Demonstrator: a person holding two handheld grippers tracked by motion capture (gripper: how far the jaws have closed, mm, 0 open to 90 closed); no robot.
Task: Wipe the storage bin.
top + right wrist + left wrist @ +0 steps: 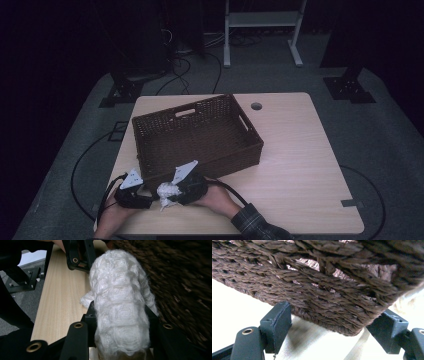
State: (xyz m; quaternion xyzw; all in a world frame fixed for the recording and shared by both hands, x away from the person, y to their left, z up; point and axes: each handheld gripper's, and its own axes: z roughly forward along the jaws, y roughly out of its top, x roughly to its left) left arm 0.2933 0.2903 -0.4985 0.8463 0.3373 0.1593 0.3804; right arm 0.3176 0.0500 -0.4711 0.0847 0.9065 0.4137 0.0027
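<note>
The right gripper (120,327) is clamped on a white knitted cloth (120,315), which bulges up between its two fingers (77,337) and reaches past their tips toward the brown wicker basket (180,285). In the high view the cloth (167,194) sits at the table's (290,190) near edge, just before the basket's (200,135) front wall. The left gripper (332,325) has its fingers (277,325) spread apart, one on each side of the basket's (317,290) lower corner, gripping nothing.

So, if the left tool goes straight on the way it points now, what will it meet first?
Most likely the brown woven basket: its near lower corner sits right ahead of the left tool, between the open jaws. The exact gap is unclear.
</note>
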